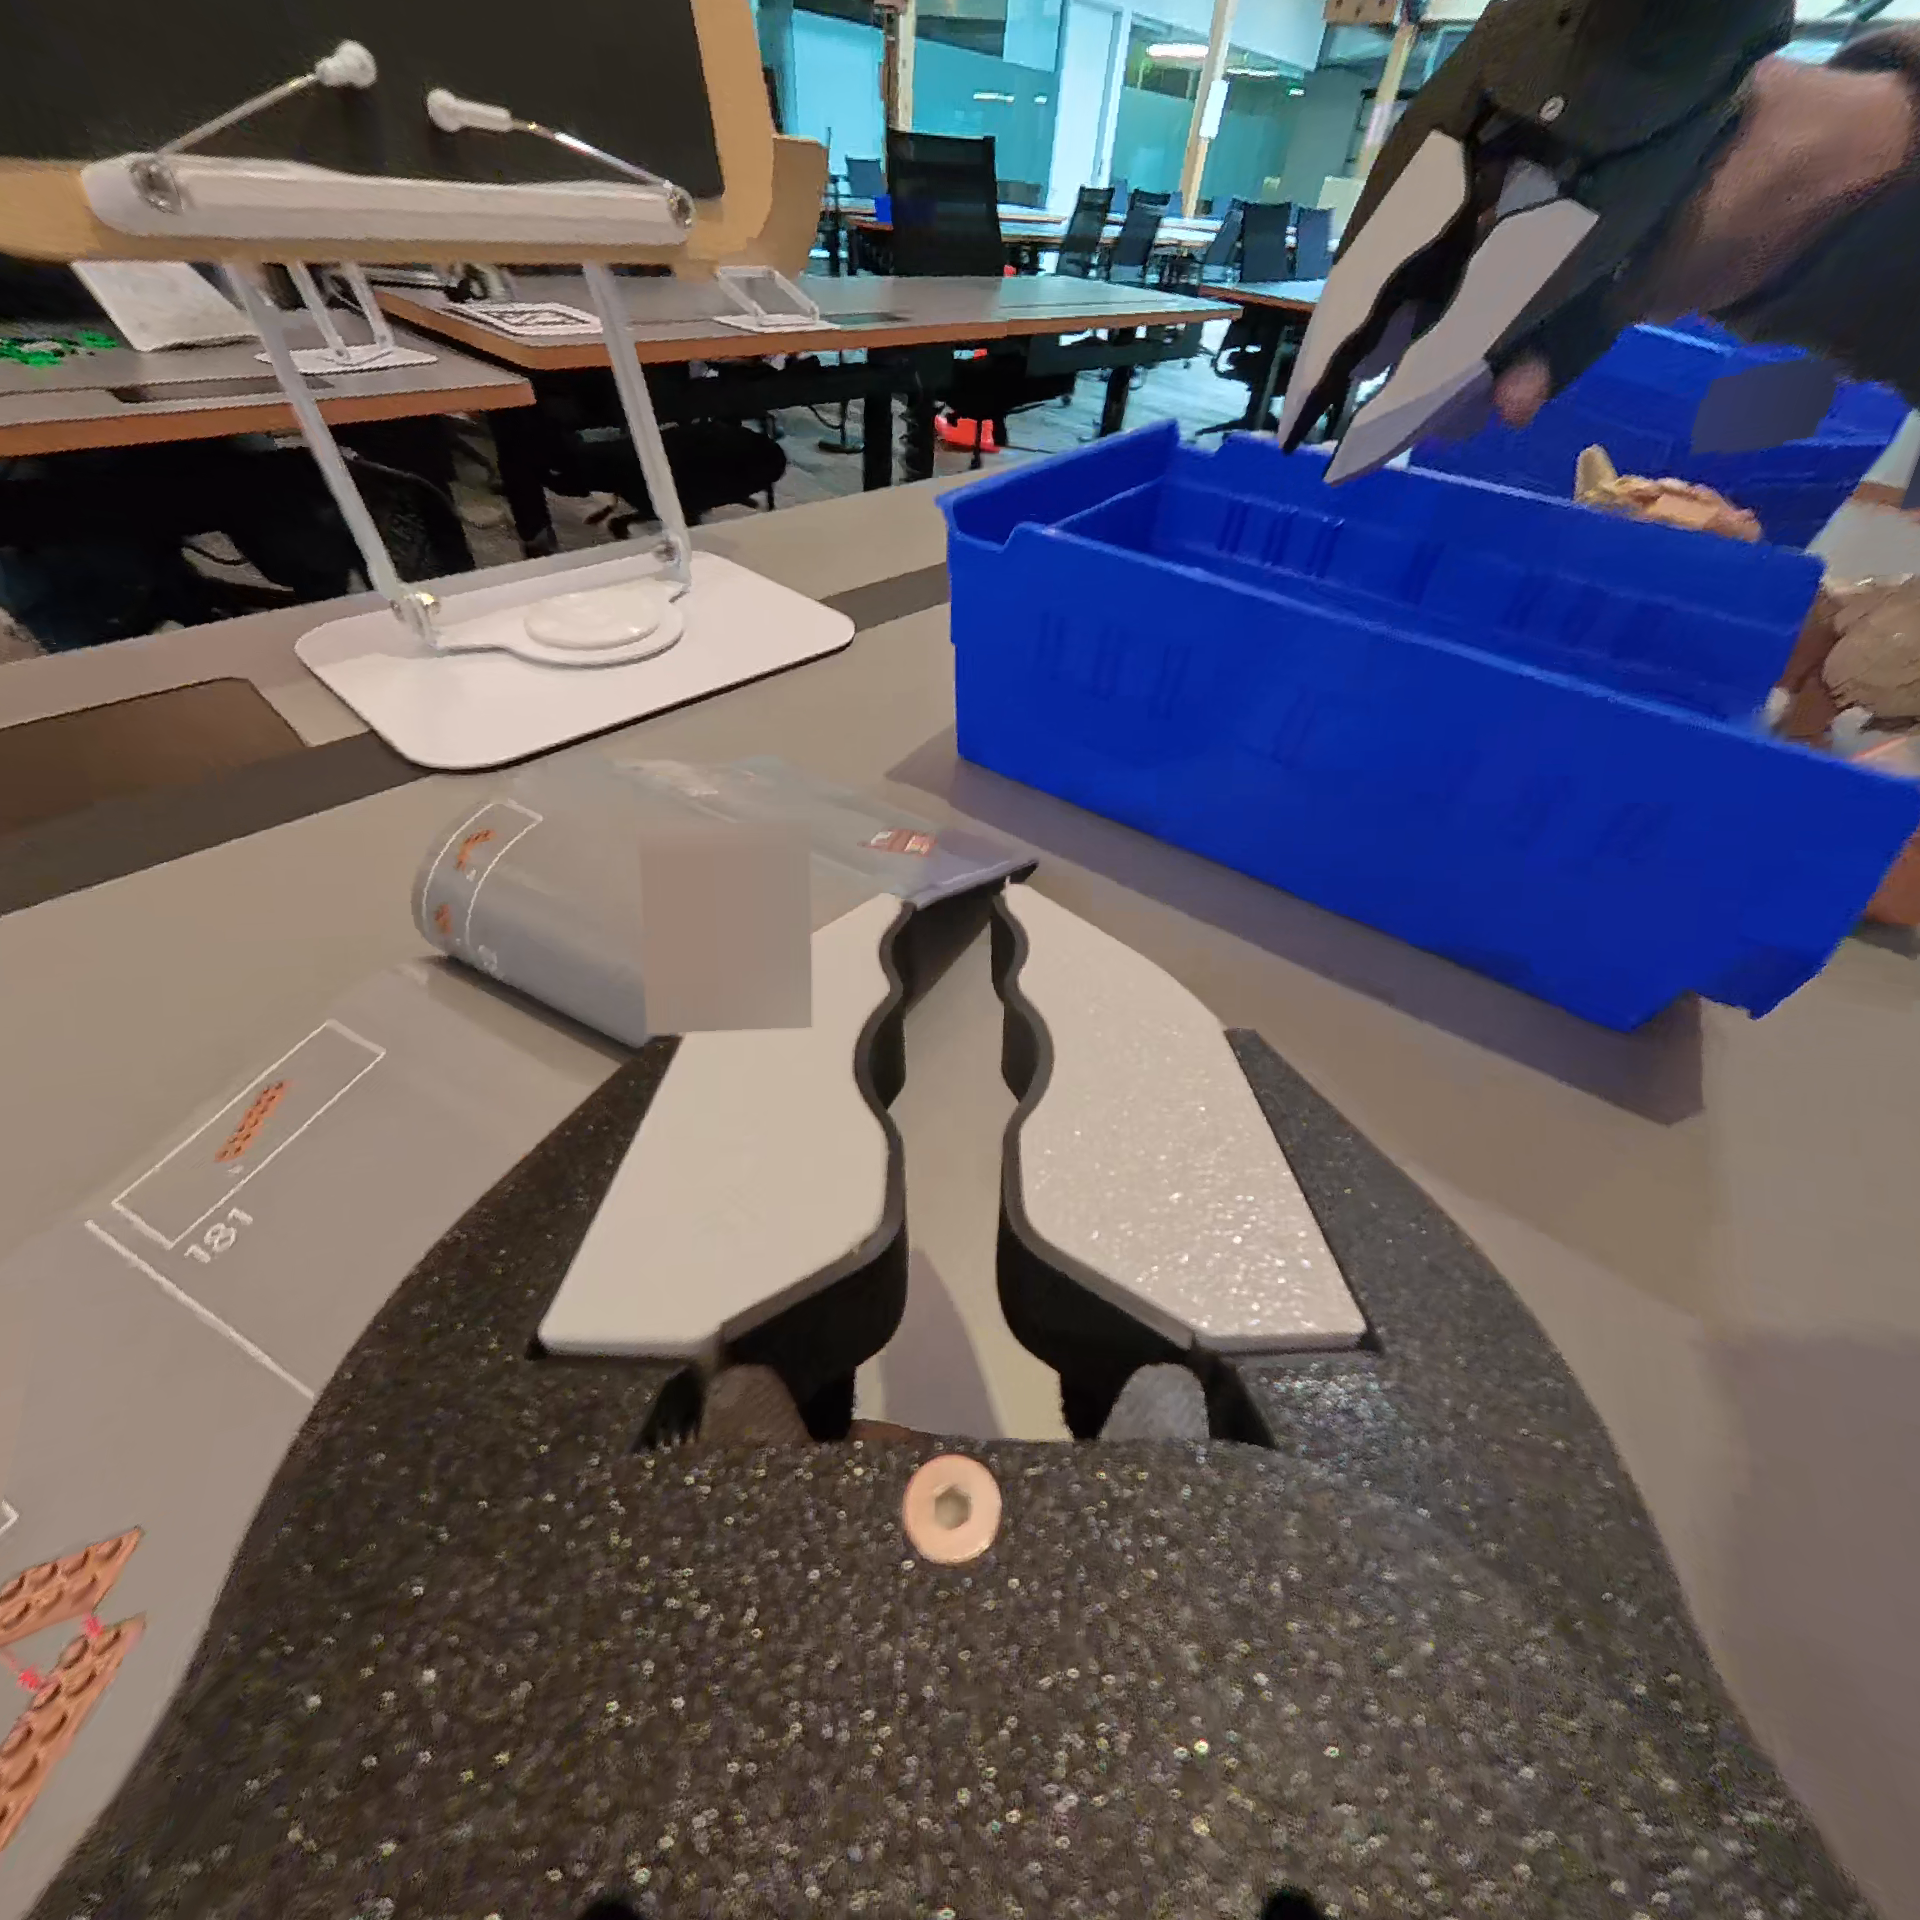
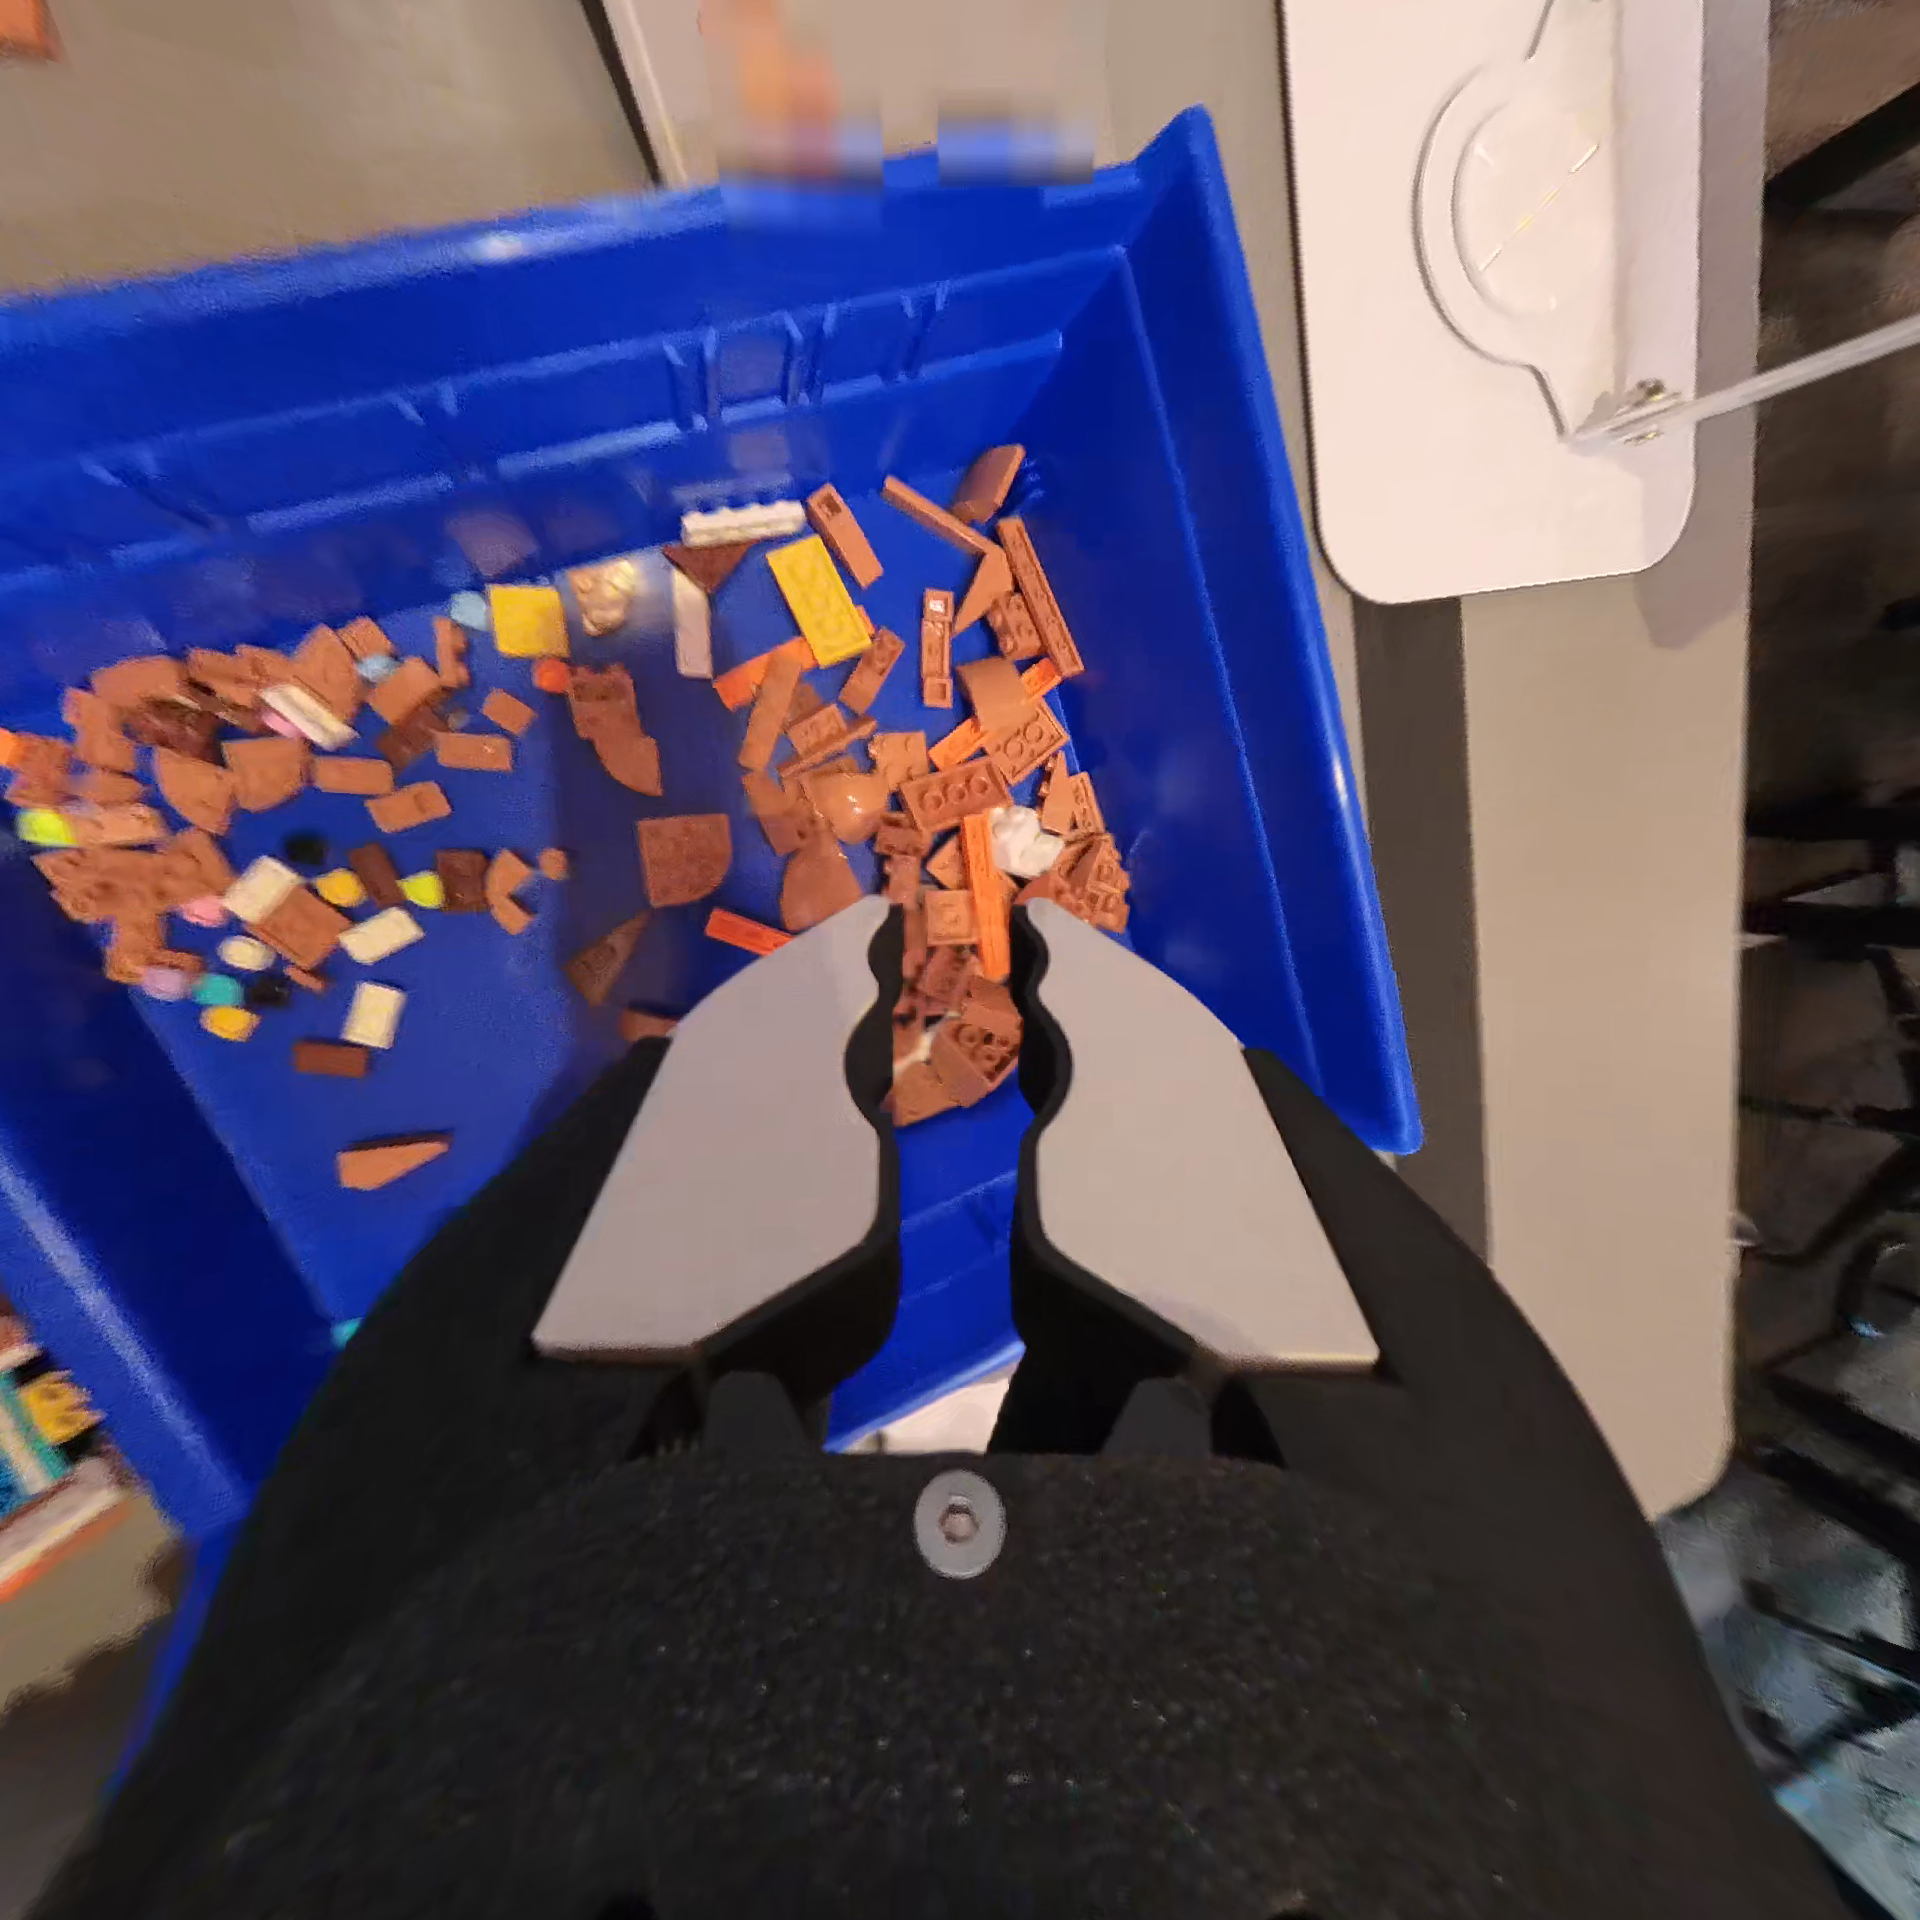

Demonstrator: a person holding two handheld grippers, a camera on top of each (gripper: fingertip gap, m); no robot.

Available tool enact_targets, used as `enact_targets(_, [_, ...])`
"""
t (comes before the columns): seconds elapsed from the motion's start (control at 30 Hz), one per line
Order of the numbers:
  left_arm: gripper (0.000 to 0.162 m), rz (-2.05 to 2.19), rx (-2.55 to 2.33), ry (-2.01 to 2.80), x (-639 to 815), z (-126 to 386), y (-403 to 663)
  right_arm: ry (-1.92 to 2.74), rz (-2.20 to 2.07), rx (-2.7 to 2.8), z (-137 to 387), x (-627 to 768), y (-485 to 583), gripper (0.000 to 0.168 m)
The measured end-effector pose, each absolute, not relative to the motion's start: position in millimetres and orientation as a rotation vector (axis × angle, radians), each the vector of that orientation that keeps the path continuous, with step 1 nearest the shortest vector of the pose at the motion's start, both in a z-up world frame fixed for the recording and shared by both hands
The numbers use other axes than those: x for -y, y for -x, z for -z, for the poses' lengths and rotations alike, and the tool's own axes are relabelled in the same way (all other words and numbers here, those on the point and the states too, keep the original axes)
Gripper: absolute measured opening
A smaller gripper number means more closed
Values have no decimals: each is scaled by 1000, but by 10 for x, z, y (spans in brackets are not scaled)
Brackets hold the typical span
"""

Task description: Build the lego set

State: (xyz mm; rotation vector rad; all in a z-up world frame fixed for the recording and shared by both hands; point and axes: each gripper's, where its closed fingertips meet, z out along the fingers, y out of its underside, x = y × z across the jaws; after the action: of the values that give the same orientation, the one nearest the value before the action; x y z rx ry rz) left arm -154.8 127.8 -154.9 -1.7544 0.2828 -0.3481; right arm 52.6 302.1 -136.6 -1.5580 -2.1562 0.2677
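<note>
My left gripper (image 1: 956,902) hovers low over the open instruction booklet (image 1: 208,1143). A curled page (image 1: 540,914) arches up, and its edge lies across my fingertips. The jaws stand a little apart with nothing pinched between them. My right gripper (image 2: 958,909) is open and empty, pointing down into the blue bin (image 2: 1299,623). It hangs just above a heap of loose lego pieces (image 2: 935,790), mostly brown, with some yellow, white and orange. In the left wrist view the right gripper (image 1: 1317,457) hangs over the far side of the bin (image 1: 1351,727).
A white stand base (image 1: 582,665) with clear legs sits on the grey table left of the bin; it also shows in the right wrist view (image 2: 1507,312). A second blue bin (image 1: 1662,416) and a tan lumpy object (image 1: 1662,504) lie behind. The table edge (image 2: 1745,935) is close on the right. Across from one pair of fingers to the other is roughly 30 cm. The white stand base (image 1: 582,665) is about equally far from each gripper, around 30 cm.
</note>
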Motion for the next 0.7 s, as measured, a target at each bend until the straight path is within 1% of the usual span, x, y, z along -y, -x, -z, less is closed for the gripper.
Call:
enact_targets(0.13, [14, 394, -496, 1787, -1397, 1058, 1320, 1636, -475, 2039, 1087, -2526, -803, 19])
enact_targets(0.23, [15, 346, -801, 1812, -1742, 681, 967, 1652, -528, 1963, 1062, -2156, -1098, 19])
enact_targets(0.3, [15, 303, -1072, 1787, -2054, 563, 612, 1643, -582, 1905, 1052, -1997, -1209, 19])
enact_targets(0.4, [17, 224, -1474, 1778, -2550, 723, 92, 1632, -670, 1805, 1028, -1848, -1300, 18])
enact_targets(0.5, [16, 32, -1837, 1722, -3010, 1099, -273, 1604, -709, 1746, 1032, -1720, -1386, 18])
enact_targets(0.6, [16, -217, -2155, 1615, -3383, 1526, -387, 1597, -760, 1718, 1051, -1636, -1488, 17])
enact_targets(0.7, [16, -440, -2403, 1448, -3644, 1809, -377, 1610, -805, 1702, 1076, -1643, -1595, 16])
